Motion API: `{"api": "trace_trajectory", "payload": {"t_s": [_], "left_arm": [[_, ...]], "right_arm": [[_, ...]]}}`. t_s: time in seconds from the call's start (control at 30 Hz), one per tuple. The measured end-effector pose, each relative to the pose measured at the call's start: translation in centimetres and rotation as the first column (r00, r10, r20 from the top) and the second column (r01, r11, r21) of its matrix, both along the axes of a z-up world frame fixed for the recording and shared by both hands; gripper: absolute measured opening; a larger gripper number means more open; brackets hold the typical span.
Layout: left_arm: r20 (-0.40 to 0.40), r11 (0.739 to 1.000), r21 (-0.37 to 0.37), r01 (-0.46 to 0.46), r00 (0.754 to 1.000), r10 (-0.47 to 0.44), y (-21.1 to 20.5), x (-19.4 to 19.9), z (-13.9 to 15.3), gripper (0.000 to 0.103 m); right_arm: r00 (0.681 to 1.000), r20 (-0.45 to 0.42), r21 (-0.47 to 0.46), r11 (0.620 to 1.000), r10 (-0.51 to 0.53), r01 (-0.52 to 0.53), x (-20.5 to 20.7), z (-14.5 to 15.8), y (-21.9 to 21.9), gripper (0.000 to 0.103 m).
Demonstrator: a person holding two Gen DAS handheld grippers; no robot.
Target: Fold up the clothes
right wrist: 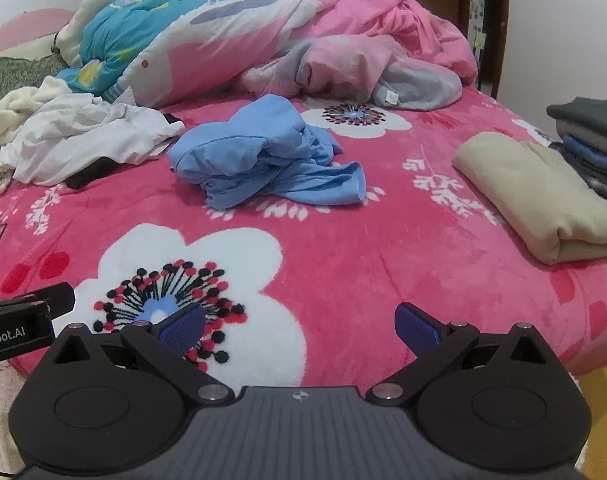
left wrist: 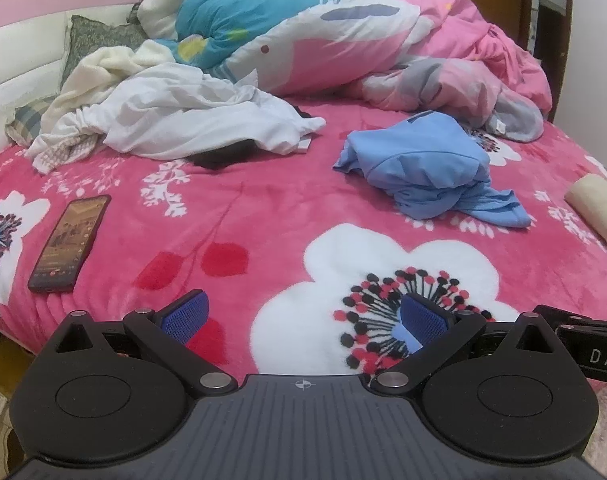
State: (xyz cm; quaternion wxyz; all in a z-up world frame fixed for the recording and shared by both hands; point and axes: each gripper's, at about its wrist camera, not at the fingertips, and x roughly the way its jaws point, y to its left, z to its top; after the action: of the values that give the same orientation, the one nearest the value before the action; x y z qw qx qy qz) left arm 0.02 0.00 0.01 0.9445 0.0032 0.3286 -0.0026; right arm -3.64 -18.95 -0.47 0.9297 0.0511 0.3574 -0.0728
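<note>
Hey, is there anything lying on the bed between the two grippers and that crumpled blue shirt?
Nothing visible. Both the left gripper and right gripper are open and empty, with only bare pink floral blanket between them and the blue shirt. The phone lies off to the left, the folded beige garment to the right.

This is a bedroom in somebody's home. A wide bed (left wrist: pixel 263 216) fills the room, spread with a fuzzy pink blanket (right wrist: pixel 343 248) printed with big white flowers. A rumpled pink quilt (left wrist: pixel 443 40) and a blue bundle of bedding (left wrist: pixel 239 12) are heaped toward the padded headboard (left wrist: pixel 19 64). Loose laundry lies about, a phone (left wrist: pixel 69 244) rests on the cover, and folded clothes (right wrist: pixel 543 196) sit at one edge.
</note>
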Motion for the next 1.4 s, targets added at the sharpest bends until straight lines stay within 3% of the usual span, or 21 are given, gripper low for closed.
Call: {"api": "trace_trajectory", "payload": {"t_s": [0.23,0.57,0.73,1.03,1.4], "left_arm": [[0.019,1.0,-0.014,0.005,1.0,-0.005,0.5,0.0,-0.6,0.103],[0.013,0.994,-0.106,-0.01,1.0,0.011,1.8,-0.4,-0.9,0.103],[-0.04,0.996,-0.085,0.008,0.999,-0.012,1.8,-0.1,-1.3,0.103],[-0.066,0.996,-0.08,-0.033,0.997,0.028,1.8,-0.2,-1.5,0.103],[-0.052,0.998,-0.06,-0.026,0.998,0.023,1.5,-0.3,-1.4,0.103]], "right_arm": [[1.0,0.008,-0.053,0.999,-0.001,0.001,0.5,0.4,1.2,0.103],[1.0,0.006,-0.136,0.991,-0.014,0.015,0.2,0.4,2.3,0.103],[1.0,-0.011,-0.138,0.99,-0.013,0.011,0.2,0.2,2.3,0.103],[1.0,-0.026,-0.121,0.993,-0.016,0.013,0.0,0.1,1.9,0.103],[0.999,-0.028,-0.101,0.994,-0.032,0.029,0.1,0.1,1.6,0.103]]}}
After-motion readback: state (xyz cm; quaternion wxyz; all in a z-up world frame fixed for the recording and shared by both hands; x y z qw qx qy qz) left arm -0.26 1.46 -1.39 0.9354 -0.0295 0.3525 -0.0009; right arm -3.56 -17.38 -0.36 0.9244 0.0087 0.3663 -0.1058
